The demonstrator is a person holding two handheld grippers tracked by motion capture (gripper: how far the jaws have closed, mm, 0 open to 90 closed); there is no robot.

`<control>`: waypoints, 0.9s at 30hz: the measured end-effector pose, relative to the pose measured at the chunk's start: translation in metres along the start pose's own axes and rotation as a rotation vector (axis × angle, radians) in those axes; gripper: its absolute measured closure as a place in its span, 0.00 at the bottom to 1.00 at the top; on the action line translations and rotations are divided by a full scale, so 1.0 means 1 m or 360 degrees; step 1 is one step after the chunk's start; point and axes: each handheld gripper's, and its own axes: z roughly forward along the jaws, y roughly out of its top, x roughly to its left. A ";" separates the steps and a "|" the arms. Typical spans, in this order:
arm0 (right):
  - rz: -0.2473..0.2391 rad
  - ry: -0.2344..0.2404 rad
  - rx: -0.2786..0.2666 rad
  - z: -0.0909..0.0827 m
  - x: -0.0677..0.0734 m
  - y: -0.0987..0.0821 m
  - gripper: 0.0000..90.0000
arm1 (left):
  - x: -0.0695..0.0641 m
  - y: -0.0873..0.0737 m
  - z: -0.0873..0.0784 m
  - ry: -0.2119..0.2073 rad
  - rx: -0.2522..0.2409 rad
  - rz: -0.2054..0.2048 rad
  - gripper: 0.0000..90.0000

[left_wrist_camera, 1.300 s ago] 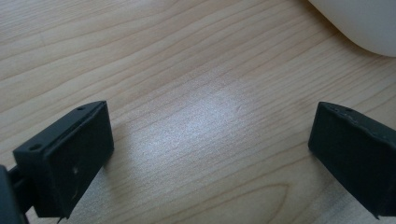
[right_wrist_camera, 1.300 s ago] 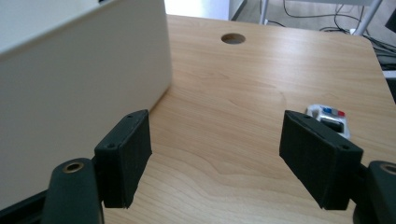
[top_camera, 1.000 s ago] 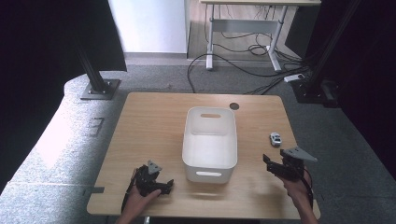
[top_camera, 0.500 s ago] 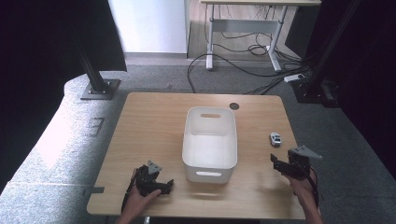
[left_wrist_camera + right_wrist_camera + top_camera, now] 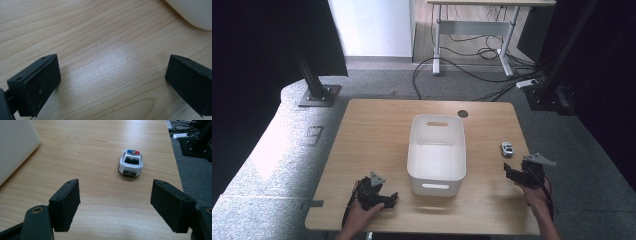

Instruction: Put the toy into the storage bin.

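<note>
White bin (image 5: 192, 12) cut off by frame edges.

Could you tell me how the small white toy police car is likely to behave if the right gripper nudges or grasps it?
The small white toy police car sits on wheels, so a nudge from behind would probably roll it. It looks rigid and light, and its glossy shell may slip between the pads.

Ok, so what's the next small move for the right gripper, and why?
Probably ease the right gripper forward until the toy police car sits between its jaws. They stand open with bare table between them, and the car lies just ahead, untouched.
</note>
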 end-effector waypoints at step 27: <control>0.0042 -0.0036 0.0057 0.031 0.001 0.019 0.28 | 0.001 0.000 0.000 -0.0009 0.0000 0.0006 0.00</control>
